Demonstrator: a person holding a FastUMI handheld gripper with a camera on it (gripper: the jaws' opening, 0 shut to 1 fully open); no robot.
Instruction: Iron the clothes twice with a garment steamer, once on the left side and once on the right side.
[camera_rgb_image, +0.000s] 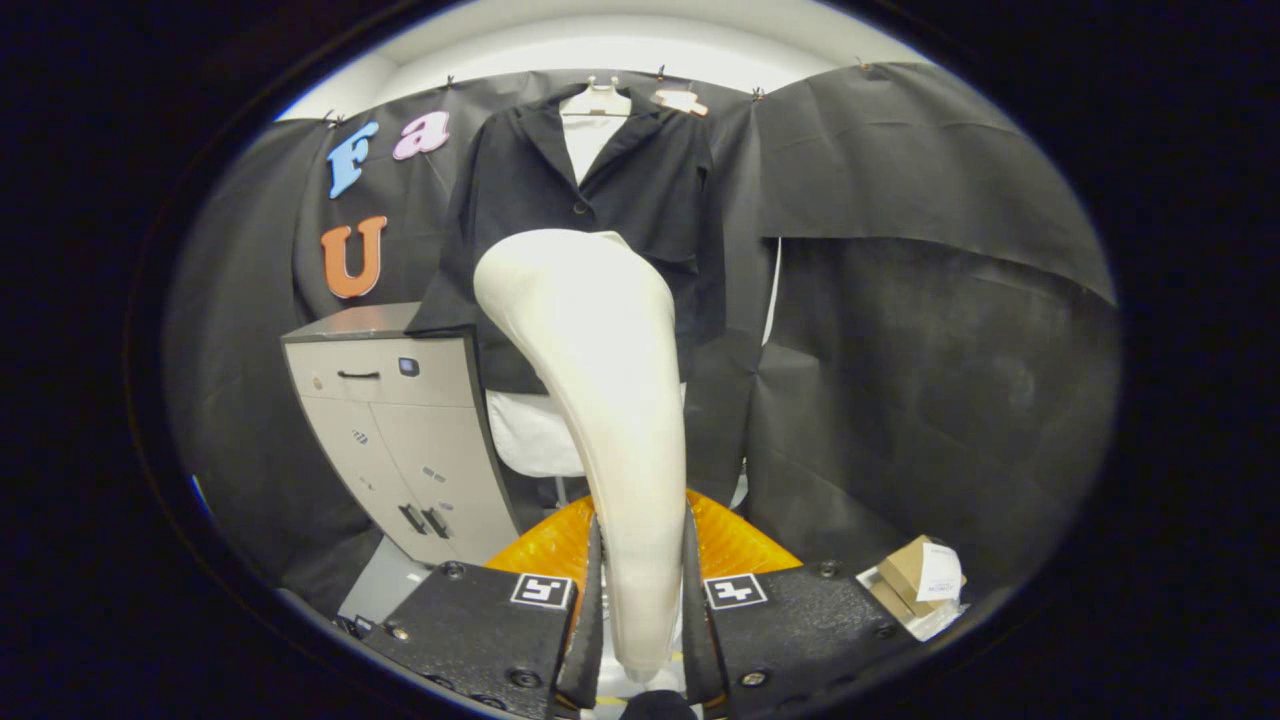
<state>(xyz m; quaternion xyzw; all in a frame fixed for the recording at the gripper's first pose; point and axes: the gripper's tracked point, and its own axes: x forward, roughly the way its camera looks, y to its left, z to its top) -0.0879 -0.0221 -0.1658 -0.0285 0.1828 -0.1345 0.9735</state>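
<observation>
got my gripper (640, 600) clamped on the garment steamer (590, 400) handle, one finger each side, so the head stands up ahead. black jacket (600, 200) hangs on the wall beyond the fingers, not touching yet i think.

Steamer (600, 400) clamped in gripper (640, 600); jacket (590, 200) hanging beyond; cabinet (400, 430) left; box (915, 575) right.
</observation>
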